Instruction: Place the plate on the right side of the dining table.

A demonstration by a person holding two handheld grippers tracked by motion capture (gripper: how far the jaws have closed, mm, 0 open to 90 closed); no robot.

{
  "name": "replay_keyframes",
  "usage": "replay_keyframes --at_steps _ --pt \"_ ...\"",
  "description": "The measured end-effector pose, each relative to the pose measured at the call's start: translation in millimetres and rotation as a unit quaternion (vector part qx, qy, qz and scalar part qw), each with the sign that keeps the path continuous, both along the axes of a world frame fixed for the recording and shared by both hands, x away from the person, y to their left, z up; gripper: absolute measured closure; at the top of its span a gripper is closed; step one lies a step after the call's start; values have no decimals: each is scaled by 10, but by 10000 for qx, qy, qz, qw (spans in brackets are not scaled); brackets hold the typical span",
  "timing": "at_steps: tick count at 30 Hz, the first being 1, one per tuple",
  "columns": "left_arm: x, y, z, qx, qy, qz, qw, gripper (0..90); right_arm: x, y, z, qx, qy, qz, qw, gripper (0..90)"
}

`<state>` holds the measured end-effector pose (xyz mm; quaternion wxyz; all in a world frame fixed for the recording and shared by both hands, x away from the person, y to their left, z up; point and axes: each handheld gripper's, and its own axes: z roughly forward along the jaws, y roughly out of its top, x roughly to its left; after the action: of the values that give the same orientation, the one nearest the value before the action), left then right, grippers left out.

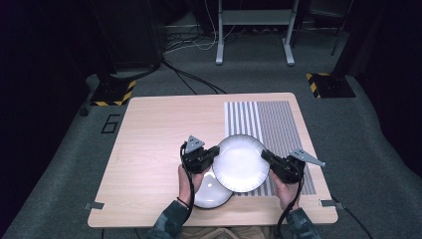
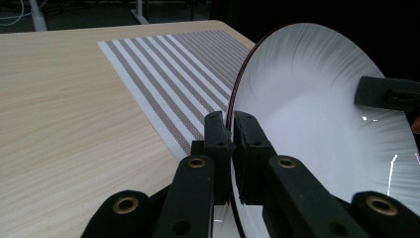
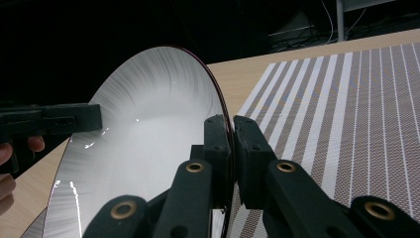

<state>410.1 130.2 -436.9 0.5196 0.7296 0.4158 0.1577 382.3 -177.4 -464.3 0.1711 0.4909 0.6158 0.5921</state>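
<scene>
- The desk point(image 1: 149, 149) was pale wood, and a striped mat point(image 1: 268, 119) covered its far right part.
- I held the upper plate point(image 1: 241, 163), white with a dark rim, between my two grippers, lifted over the near edge of the mat. It overlapped a second plate point(image 1: 211, 194) that lay on the desk below it, toward my left hand.
- My left gripper point(image 1: 213, 154) had its jaws pinched shut on the plate's left rim. In the left gripper view the rim point(image 2: 231, 121) ran straight down into the narrow slit between the pads.
- My right gripper point(image 1: 266, 157) did the same on the opposite rim, jaws closed tight on the edge point(image 3: 229, 124).
- In the gripper views the plate stood steeply across each camera, so how level it was I judged mainly from the high view, where it looked close to flat.
- I judged this to be the carrying step: the top plate was off the stack and in transit, probably bound for the mat.
- The next move would call for both hands to travel together at matched speed and height, so the rim did not twist out of either pinch, then to lower the plate flat before either pair of jaws opened.
</scene>
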Motion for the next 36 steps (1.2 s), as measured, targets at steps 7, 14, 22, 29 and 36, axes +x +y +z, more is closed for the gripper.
replay_keyframes --at_steps 7,14,22,29,36 --pt "67 -110 6 18 -1 -61 10000 852 24 -98 -2 12 14 -97 10000 852" --pt "143 -209 -9 -10 18 -78 10000 851 60 -177 -9 -12 37 -171 9998 851" --pt "221 -316 9 26 -8 -140 9999 851 94 -276 4 -14 28 -248 9997 851" --pt "302 -393 13 -15 3 -156 9999 851 144 -344 22 -38 26 -299 9995 852" --pt "375 -467 19 -17 0 -172 9999 850 200 -408 25 -30 16 -342 9994 851"
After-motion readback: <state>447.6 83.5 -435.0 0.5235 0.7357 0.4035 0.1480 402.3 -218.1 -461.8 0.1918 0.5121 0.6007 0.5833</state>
